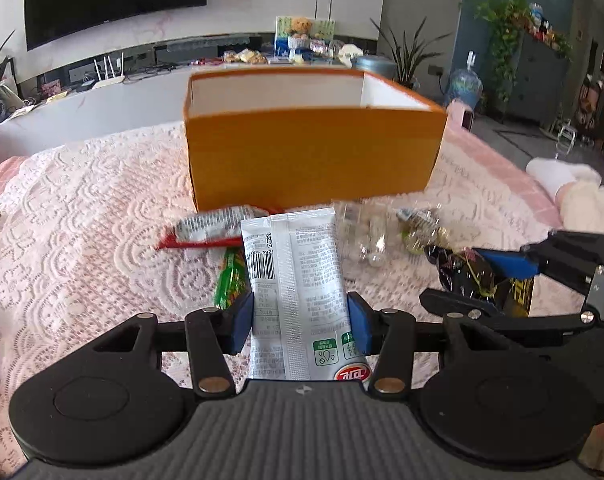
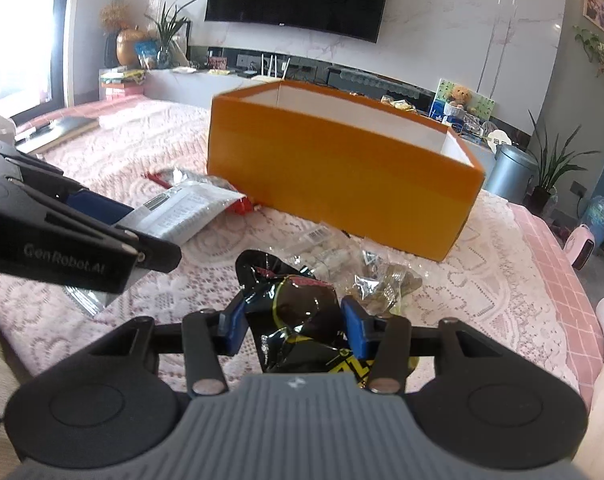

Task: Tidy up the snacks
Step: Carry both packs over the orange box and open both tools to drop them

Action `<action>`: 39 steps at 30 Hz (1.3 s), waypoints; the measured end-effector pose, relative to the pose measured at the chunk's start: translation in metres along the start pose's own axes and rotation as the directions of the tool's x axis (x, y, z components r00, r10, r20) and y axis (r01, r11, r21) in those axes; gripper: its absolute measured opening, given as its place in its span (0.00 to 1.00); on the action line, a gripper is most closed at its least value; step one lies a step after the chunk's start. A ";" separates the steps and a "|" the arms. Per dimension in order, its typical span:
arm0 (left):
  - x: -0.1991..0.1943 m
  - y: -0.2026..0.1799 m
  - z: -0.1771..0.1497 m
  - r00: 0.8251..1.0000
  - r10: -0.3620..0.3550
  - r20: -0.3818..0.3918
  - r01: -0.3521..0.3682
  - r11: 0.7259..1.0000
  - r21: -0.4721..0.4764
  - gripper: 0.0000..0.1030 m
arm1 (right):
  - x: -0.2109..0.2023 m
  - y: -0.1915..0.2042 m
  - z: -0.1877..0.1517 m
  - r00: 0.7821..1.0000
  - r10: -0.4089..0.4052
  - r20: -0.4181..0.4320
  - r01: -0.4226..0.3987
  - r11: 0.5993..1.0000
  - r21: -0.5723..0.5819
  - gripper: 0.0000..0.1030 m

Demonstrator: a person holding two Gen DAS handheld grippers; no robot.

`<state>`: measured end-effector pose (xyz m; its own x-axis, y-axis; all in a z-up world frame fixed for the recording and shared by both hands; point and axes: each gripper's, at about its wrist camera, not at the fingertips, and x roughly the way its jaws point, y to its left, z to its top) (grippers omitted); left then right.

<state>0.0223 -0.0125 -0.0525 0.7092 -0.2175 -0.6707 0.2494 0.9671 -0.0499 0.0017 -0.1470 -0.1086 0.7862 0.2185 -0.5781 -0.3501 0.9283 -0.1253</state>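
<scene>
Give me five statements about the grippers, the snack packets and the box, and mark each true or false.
1. The left gripper is shut on a white packet. True.
2. The right gripper is open, holding nothing. False: its fingers clamp a black packet.
3. The orange box has its lid on. False: it is open-topped, its white inner walls showing.
4. A clear packet lies on the lace cloth near the box. True.
5. The white packet is inside the box. False: it is outside, held in front of it.
</scene>
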 end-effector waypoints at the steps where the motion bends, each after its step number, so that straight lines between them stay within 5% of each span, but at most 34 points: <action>1: -0.005 -0.001 0.002 1.000 0.001 0.011 0.000 1.000 -0.004 0.54 | -0.004 0.000 0.002 1.000 -0.001 0.005 0.001 1.000 0.001 0.45; 20: -0.028 0.009 0.109 0.997 -0.032 0.066 0.031 0.999 0.008 0.54 | -0.045 -0.036 0.107 0.994 0.049 0.100 -0.041 0.996 -0.075 0.45; 29: -0.001 0.004 0.164 0.997 -0.027 0.071 0.021 0.996 0.087 0.54 | -0.004 -0.075 0.171 0.996 0.013 0.086 -0.005 0.996 -0.095 0.45; 39: 0.082 0.014 0.196 0.998 -0.043 -0.050 0.046 0.997 0.057 0.54 | 0.094 -0.106 0.220 0.996 -0.025 -0.081 0.016 0.994 -0.105 0.46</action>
<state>0.2134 -0.0424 0.0367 0.6642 -0.2521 -0.7038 0.3188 0.9471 -0.0384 0.2245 -0.1591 0.0279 0.7510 0.1703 -0.6379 -0.3886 0.8951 -0.2185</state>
